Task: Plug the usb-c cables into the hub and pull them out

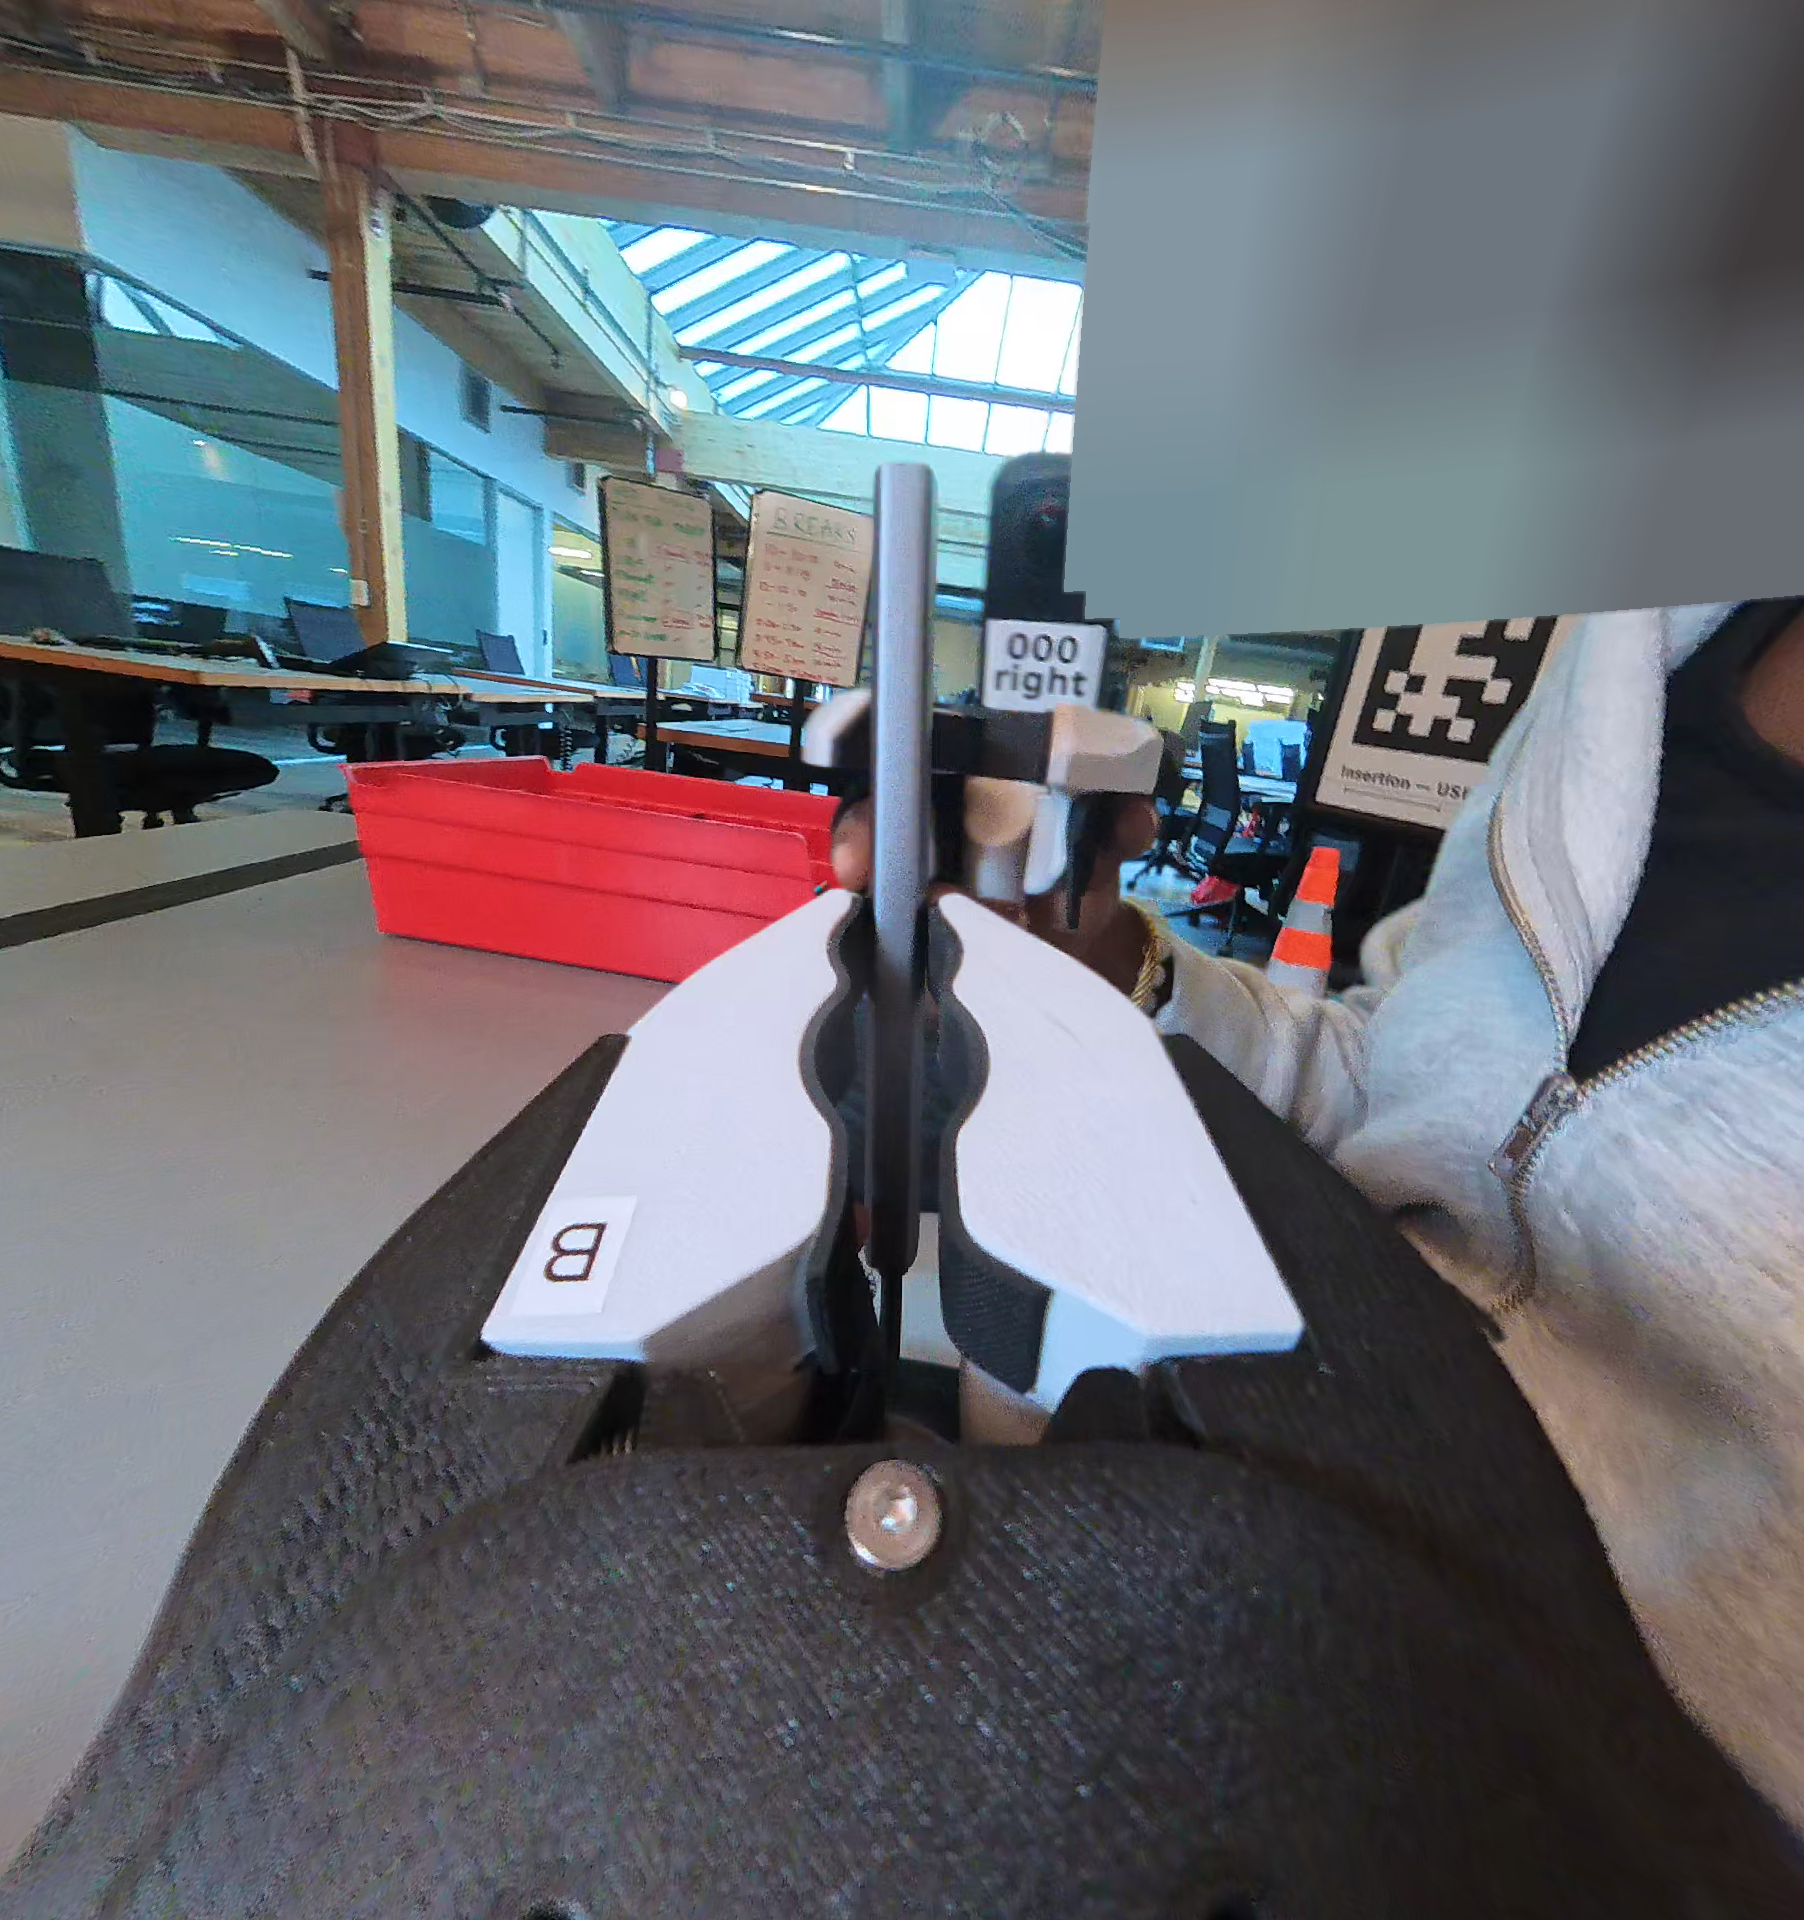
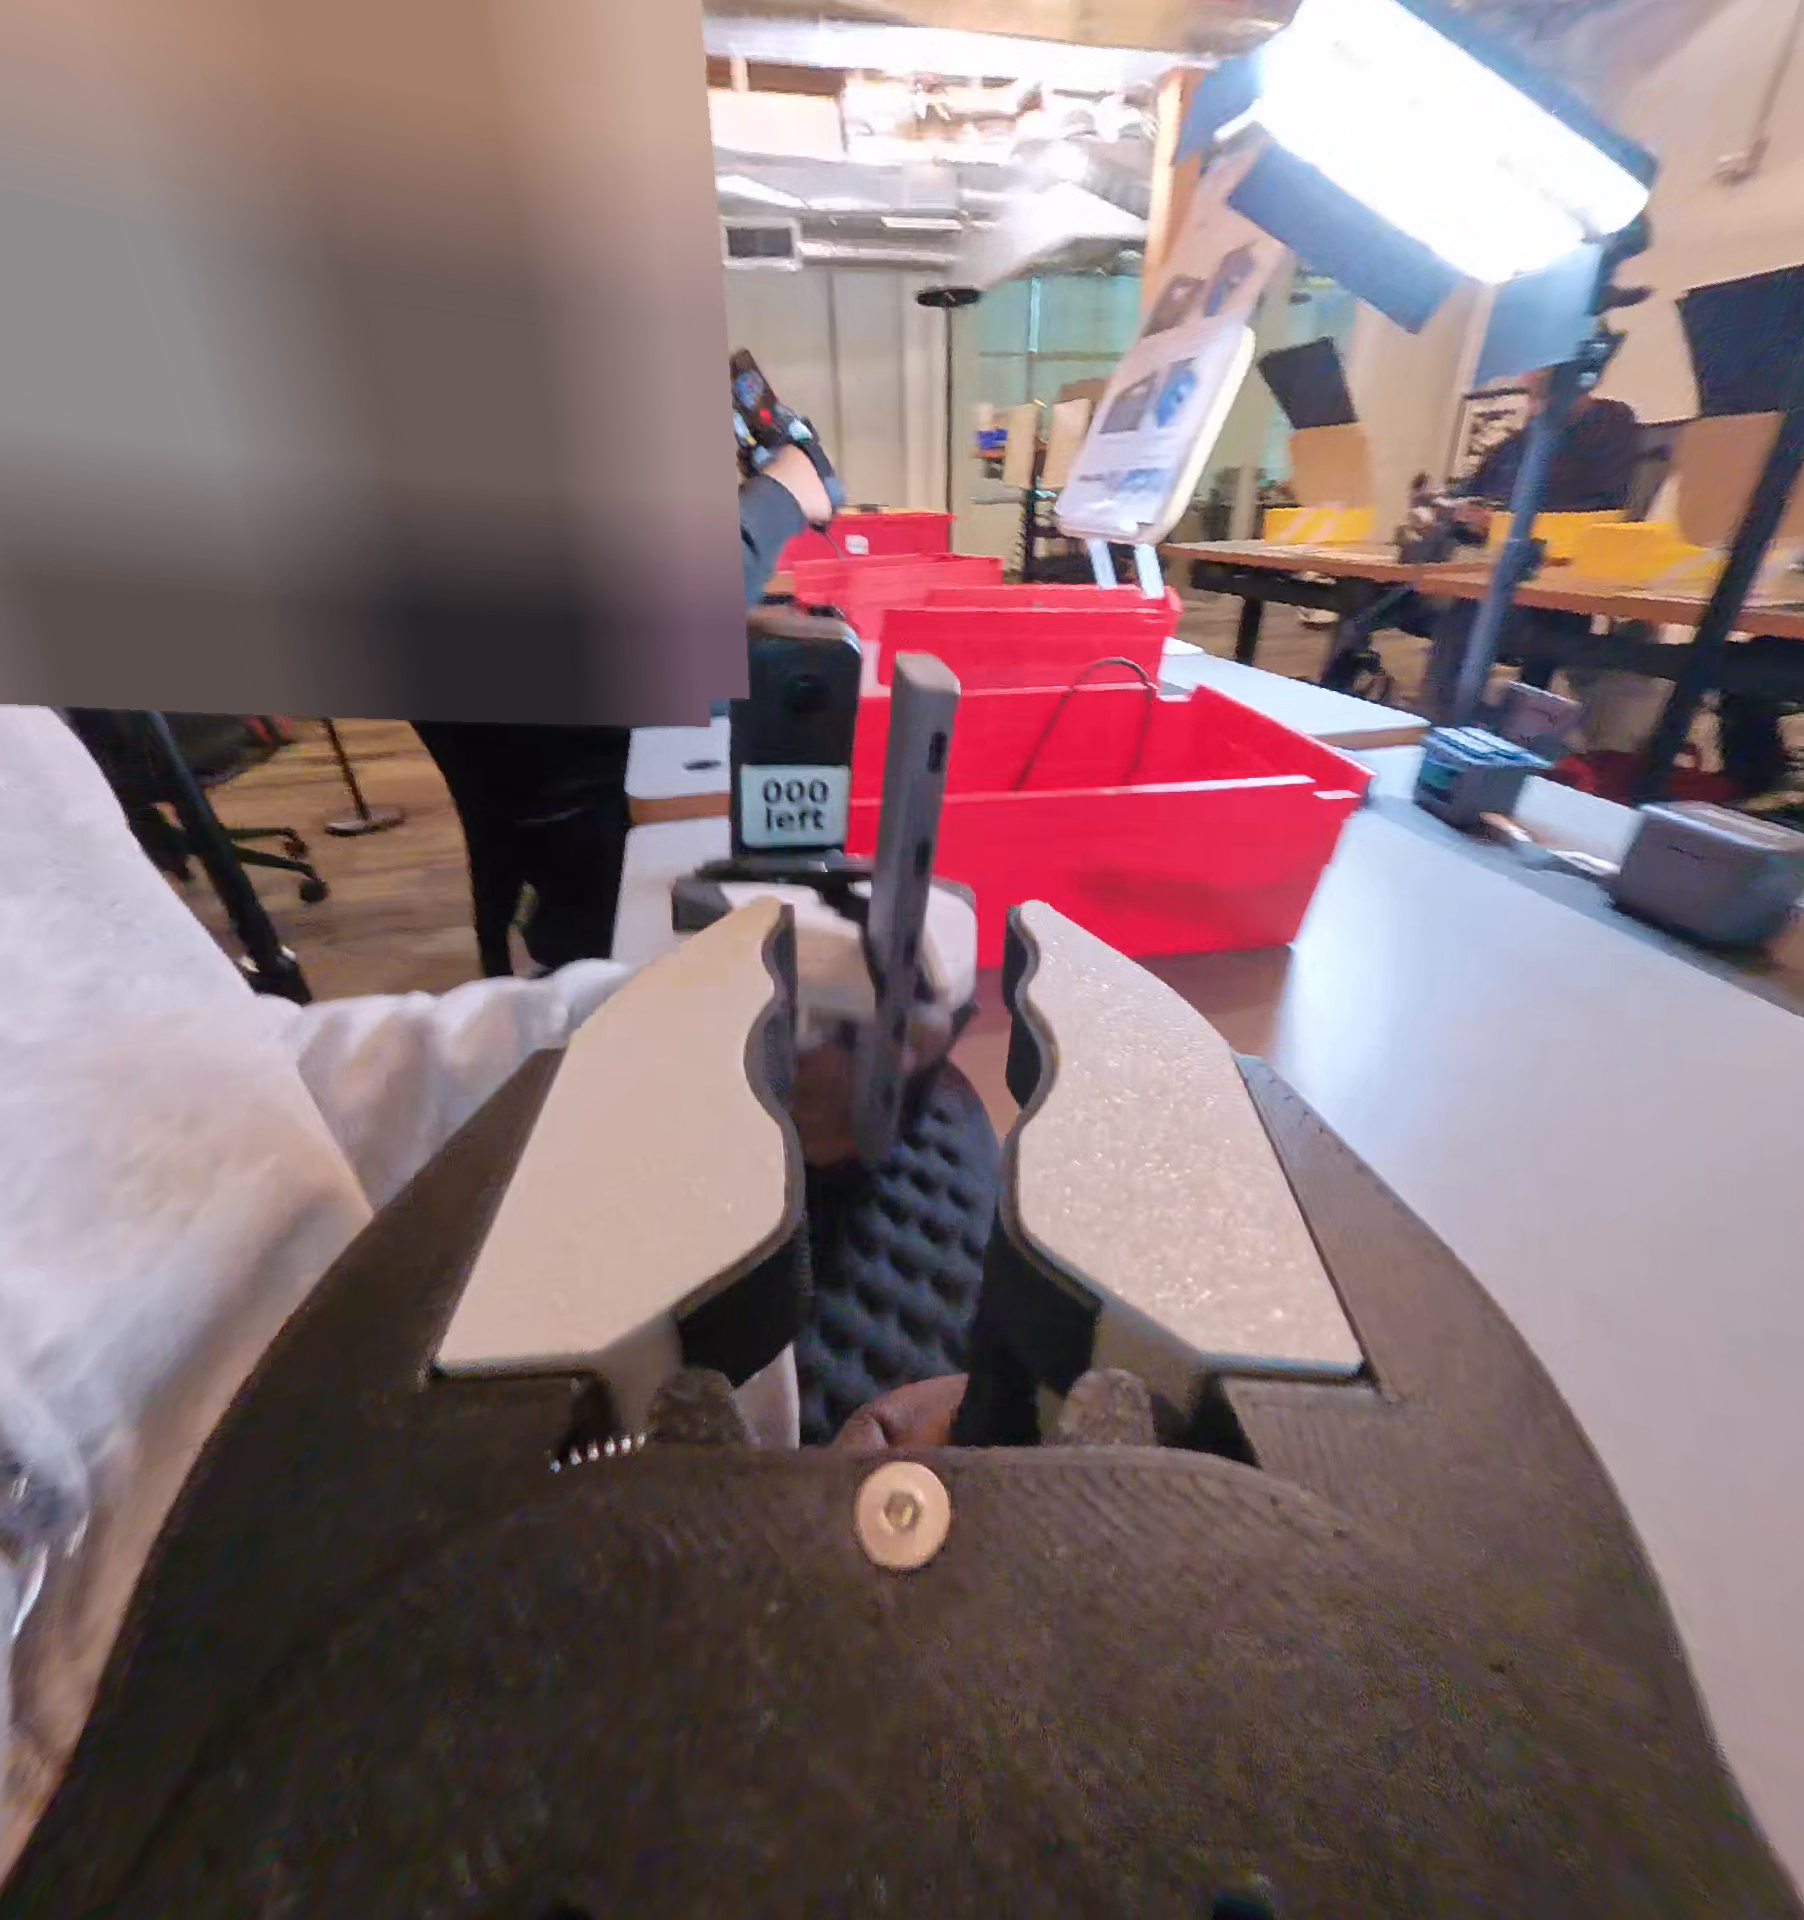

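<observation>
My left gripper (image 1: 898,914) is shut on a thin grey hub (image 1: 903,675), which stands upright between its white fingers. A thin black cord (image 1: 887,1320) hangs from the hub's lower end. In the right wrist view the hub (image 2: 913,821) shows a row of ports along its narrow edge, held by the left gripper (image 2: 877,961) just beyond. My right gripper (image 2: 898,935) is open and empty, its jaws on either side of the hub's line, a little short of it. The right gripper also shows facing the hub in the left wrist view (image 1: 971,748). A black cable (image 2: 1085,696) loops inside a red bin.
A red bin (image 1: 586,862) stands on the grey table (image 1: 202,1091) behind the hub; it also shows in the right wrist view (image 2: 1137,842). Two grey boxes (image 2: 1708,873) sit at the table's right. The person's grey sleeve (image 1: 1500,1143) is close by. An orange cone (image 1: 1308,925) stands behind. The tips of both grippers are at nearly the same place.
</observation>
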### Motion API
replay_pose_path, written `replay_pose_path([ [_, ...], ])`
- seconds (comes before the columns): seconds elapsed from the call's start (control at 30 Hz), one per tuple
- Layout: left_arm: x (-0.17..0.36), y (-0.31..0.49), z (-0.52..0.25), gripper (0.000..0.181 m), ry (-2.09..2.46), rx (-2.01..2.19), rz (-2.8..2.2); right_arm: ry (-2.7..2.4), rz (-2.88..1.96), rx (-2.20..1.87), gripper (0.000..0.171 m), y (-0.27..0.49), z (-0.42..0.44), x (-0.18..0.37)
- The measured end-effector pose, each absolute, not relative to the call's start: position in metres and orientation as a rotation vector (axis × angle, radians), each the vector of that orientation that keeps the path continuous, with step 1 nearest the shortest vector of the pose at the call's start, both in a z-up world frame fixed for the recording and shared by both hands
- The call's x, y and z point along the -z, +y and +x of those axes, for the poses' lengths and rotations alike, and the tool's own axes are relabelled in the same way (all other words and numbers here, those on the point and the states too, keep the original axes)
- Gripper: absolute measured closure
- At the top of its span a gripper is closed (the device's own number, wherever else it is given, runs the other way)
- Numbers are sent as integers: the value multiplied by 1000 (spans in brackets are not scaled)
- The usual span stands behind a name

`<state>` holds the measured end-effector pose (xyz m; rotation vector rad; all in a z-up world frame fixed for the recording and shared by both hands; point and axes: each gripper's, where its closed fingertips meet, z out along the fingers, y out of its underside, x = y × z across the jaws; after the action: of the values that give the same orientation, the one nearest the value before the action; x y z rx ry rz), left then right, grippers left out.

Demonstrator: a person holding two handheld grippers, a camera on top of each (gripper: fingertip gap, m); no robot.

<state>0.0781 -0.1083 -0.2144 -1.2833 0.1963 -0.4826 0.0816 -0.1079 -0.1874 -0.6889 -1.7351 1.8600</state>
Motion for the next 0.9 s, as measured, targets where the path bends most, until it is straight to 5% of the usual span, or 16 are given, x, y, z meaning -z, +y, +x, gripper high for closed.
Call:
replay_pose_path([
  [0.13,215,-111,90,168,267,483,-1288,-1786,-604,-1855,162,-138,69,193],
  [0.3,179,-138,66,135,164,281,-987,-1600,-676,-1806,162,-91,74,168],
  [0.7,200,-115,59,135,109,239,-1165,-1162,-614,-1209,162,88,135,11],
  [0.9,198,-116,50,137,49,263,-1150,-1407,-981,-756,162,211,103,49],
])
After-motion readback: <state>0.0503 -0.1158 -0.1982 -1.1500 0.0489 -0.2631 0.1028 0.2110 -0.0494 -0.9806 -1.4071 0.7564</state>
